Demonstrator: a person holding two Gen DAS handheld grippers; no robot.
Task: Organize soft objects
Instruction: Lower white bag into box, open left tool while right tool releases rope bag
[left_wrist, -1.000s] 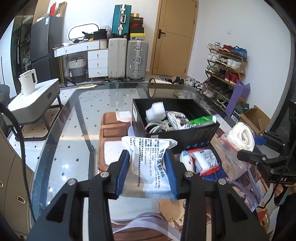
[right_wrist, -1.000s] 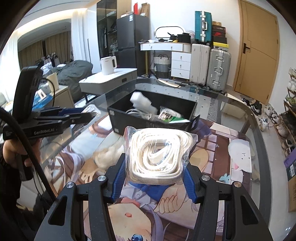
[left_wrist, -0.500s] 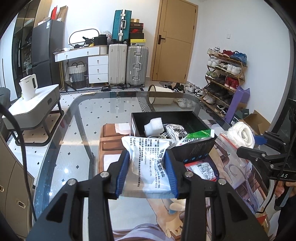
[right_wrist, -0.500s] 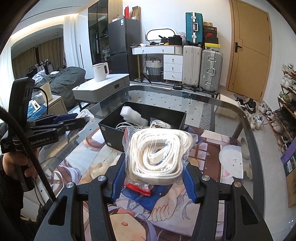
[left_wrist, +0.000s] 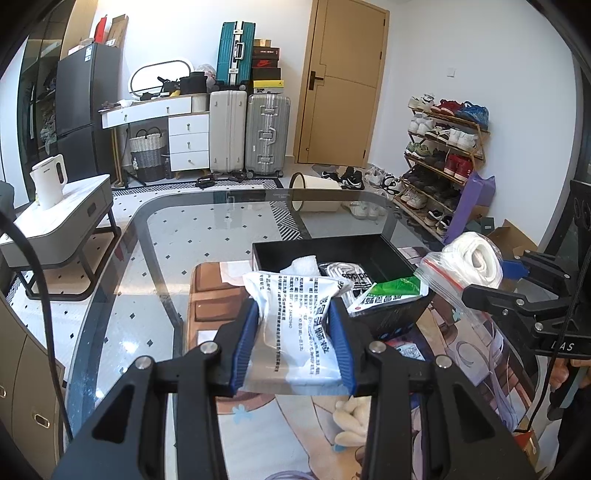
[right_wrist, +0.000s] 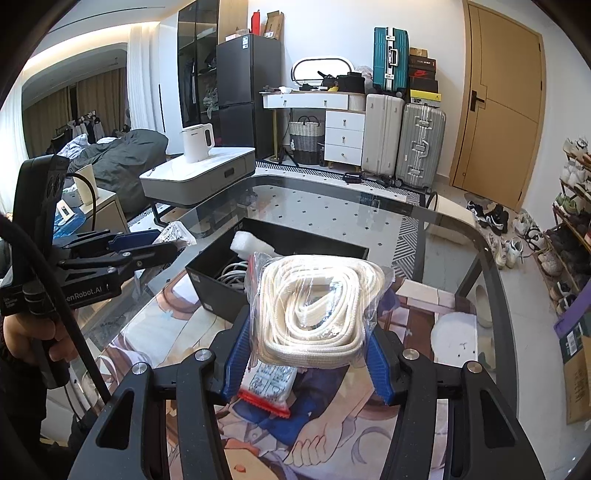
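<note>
Fingers both loaded: left gripper (left_wrist: 293, 347) pinching white printed pouch (left_wrist: 295, 325), right gripper (right_wrist: 306, 354) pinching bagged rope coil (right_wrist: 314, 314), held clear of counter (right_wrist: 332, 206) for black box (left_wrist: 354, 254).

Two grippers (left_wrist: 291, 347) (right_wrist: 306, 354), one black box (left_wrist: 332, 249), three suitcases (left_wrist: 267, 138), one kettle (left_wrist: 48, 181).

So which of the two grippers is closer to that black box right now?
Left. The left gripper holds its white packet just before the black box; the right gripper sits beside it, farther back.
</note>
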